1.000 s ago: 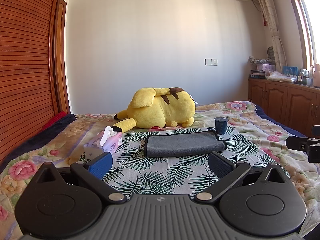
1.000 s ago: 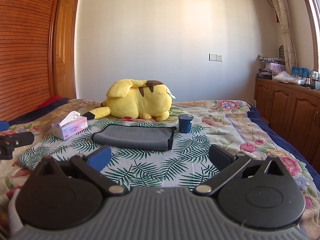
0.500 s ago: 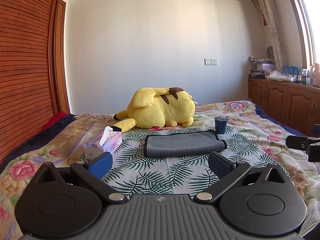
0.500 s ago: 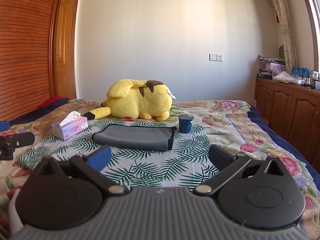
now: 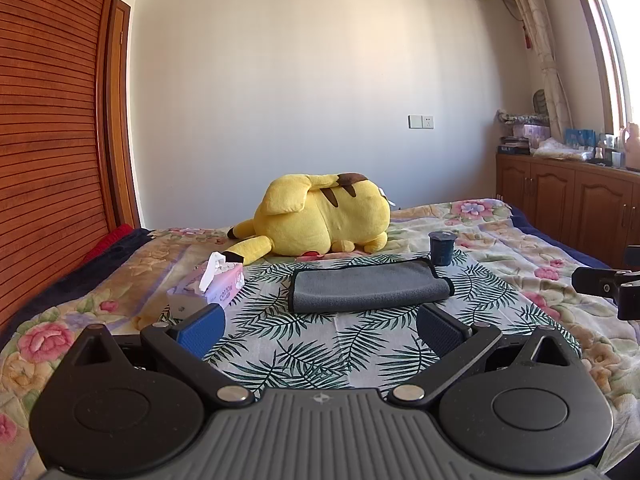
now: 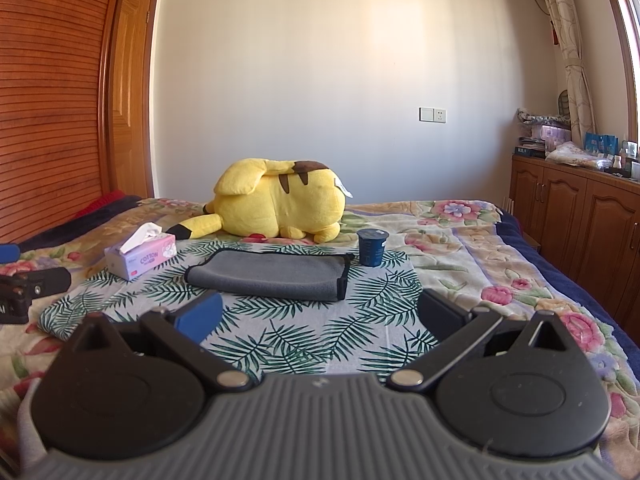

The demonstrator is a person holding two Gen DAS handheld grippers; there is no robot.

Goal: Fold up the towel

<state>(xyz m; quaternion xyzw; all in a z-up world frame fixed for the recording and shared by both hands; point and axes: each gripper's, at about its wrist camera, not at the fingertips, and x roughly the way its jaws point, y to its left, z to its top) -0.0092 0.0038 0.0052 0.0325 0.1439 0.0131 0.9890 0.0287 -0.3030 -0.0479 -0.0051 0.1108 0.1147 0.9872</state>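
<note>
A grey towel [image 5: 368,286] with a dark edge lies folded in a flat strip on the leaf-print cloth [image 5: 320,352] on the bed; it also shows in the right wrist view [image 6: 272,276]. My left gripper [image 5: 320,326] is open and empty, short of the towel's near edge. My right gripper [image 6: 318,316] is open and empty, also just short of the towel. Each gripper shows at the edge of the other's view: the right one [image 5: 608,284] and the left one [image 6: 28,288].
A yellow plush toy [image 5: 320,216] lies behind the towel. A dark blue cup [image 5: 441,248] stands at the towel's far right corner. A pink tissue box [image 5: 212,284] sits to its left. Wooden cabinets [image 5: 572,208] line the right wall, a slatted wardrobe [image 5: 48,140] the left.
</note>
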